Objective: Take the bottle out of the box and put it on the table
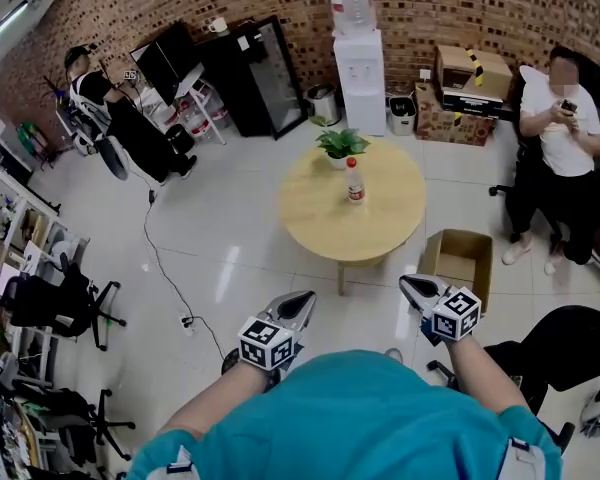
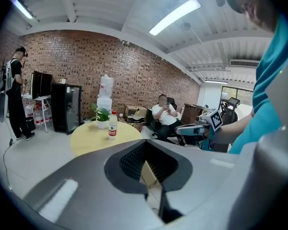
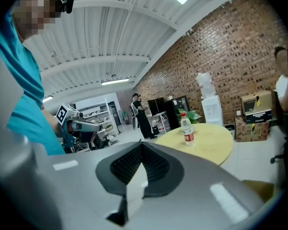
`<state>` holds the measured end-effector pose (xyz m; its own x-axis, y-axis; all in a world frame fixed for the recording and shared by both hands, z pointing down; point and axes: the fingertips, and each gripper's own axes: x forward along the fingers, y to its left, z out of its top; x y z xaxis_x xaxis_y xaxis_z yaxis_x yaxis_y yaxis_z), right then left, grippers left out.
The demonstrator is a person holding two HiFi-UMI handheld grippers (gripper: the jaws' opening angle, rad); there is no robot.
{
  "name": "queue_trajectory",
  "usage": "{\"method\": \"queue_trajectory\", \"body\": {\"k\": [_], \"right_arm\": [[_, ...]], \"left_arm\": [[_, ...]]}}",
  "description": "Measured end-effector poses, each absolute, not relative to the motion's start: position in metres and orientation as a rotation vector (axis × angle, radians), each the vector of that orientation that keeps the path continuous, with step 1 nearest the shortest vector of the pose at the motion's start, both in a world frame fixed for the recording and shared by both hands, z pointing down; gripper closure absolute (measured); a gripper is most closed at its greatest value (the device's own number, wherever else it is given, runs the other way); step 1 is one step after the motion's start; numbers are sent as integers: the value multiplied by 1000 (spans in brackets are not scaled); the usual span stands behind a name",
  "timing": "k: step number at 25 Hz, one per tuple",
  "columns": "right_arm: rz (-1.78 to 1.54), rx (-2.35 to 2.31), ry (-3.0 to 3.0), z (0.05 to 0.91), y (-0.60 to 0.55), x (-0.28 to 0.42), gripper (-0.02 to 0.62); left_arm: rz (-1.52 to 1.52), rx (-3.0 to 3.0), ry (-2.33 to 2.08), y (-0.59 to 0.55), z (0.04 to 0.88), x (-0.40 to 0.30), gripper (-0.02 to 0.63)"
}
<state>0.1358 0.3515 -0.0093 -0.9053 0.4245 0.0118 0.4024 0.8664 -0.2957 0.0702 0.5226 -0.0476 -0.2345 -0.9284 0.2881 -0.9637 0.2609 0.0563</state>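
Note:
A clear bottle [image 1: 355, 181] with a red cap and label stands upright on the round yellow table [image 1: 310, 218], next to a potted plant [image 1: 341, 146]. It also shows in the left gripper view as the bottle [image 2: 113, 126] and in the right gripper view as the bottle [image 3: 186, 131]. An open cardboard box [image 1: 460, 258] sits on the floor right of the table. My left gripper [image 1: 298, 306] and right gripper [image 1: 412, 288] hang well short of the table, near my body. Both are shut and hold nothing. Each one points towards the table.
A seated person [image 1: 560, 138] holds a phone at the right. Another person [image 1: 100, 93] stands at the far left by a desk. A water dispenser [image 1: 358, 68], black cabinet [image 1: 250, 73], stacked boxes [image 1: 470, 93] and office chairs [image 1: 65, 303] line the room.

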Motion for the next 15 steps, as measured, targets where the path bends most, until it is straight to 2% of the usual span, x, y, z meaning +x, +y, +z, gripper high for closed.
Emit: {"method": "queue_trajectory", "body": {"k": [7, 15], "right_arm": [[396, -529, -3006, -16, 567, 114, 594], [266, -492, -3000, -76, 678, 137, 594]], "left_arm": [[219, 1896, -2233, 742, -36, 43, 604], [98, 2005, -2156, 824, -69, 47, 604]]}}
